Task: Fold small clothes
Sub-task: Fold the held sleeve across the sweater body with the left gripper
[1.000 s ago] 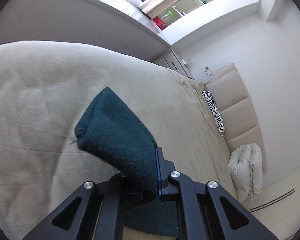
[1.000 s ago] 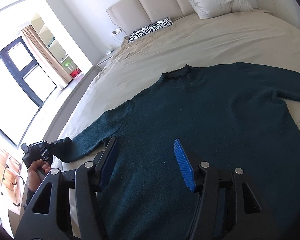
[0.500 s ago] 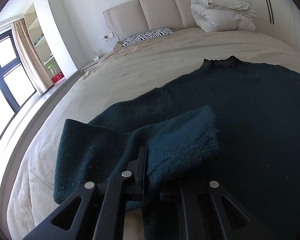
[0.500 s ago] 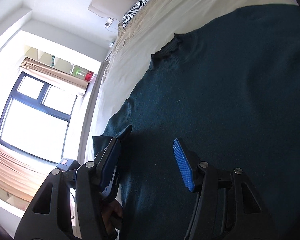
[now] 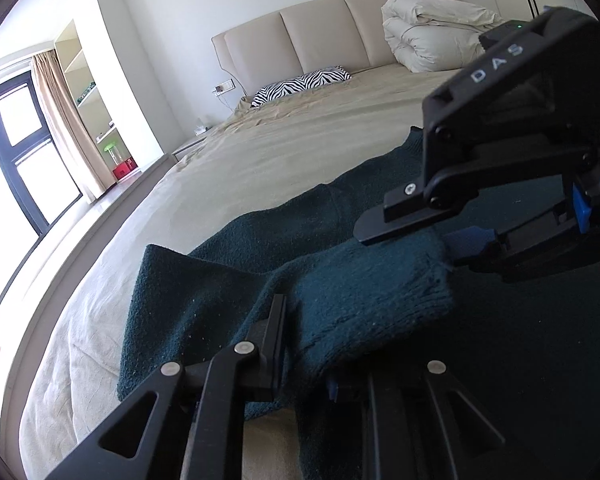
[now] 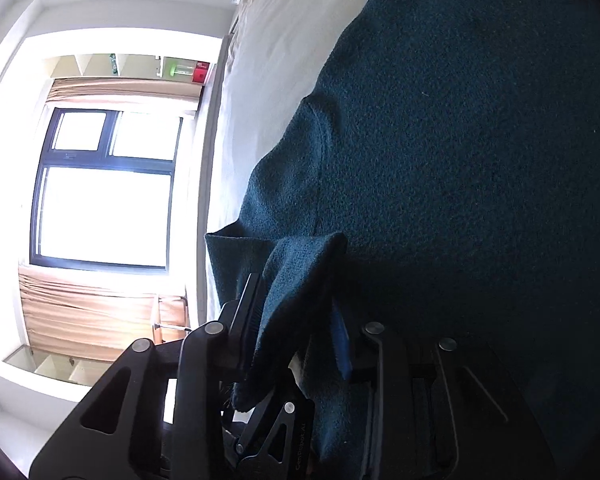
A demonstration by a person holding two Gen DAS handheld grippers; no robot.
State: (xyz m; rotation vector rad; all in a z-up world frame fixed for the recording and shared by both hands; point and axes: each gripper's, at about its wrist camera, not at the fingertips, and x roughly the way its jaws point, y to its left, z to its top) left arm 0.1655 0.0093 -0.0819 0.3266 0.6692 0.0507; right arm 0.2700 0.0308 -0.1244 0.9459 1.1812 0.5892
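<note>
A dark teal knit sweater (image 5: 520,340) lies spread on the beige bed (image 5: 284,148). Its left sleeve (image 5: 364,292) is folded back over the body. My left gripper (image 5: 308,344) is shut on the sleeve near the cuff. My right gripper (image 5: 440,236) comes in from the right and closes on the cuff end. In the right wrist view the right gripper (image 6: 296,320) has the cuff (image 6: 296,288) pinched between its fingers, with the sweater body (image 6: 480,140) beyond.
A zebra-print pillow (image 5: 300,84) and a folded white duvet (image 5: 428,32) sit by the padded headboard (image 5: 308,36). A window (image 5: 16,160) and shelves (image 5: 88,92) are at the left, past the bed edge.
My left gripper carried the sleeve from out over the bed in across the sweater body. My right gripper rolled, came over to the cuff, and went from open to closed on it.
</note>
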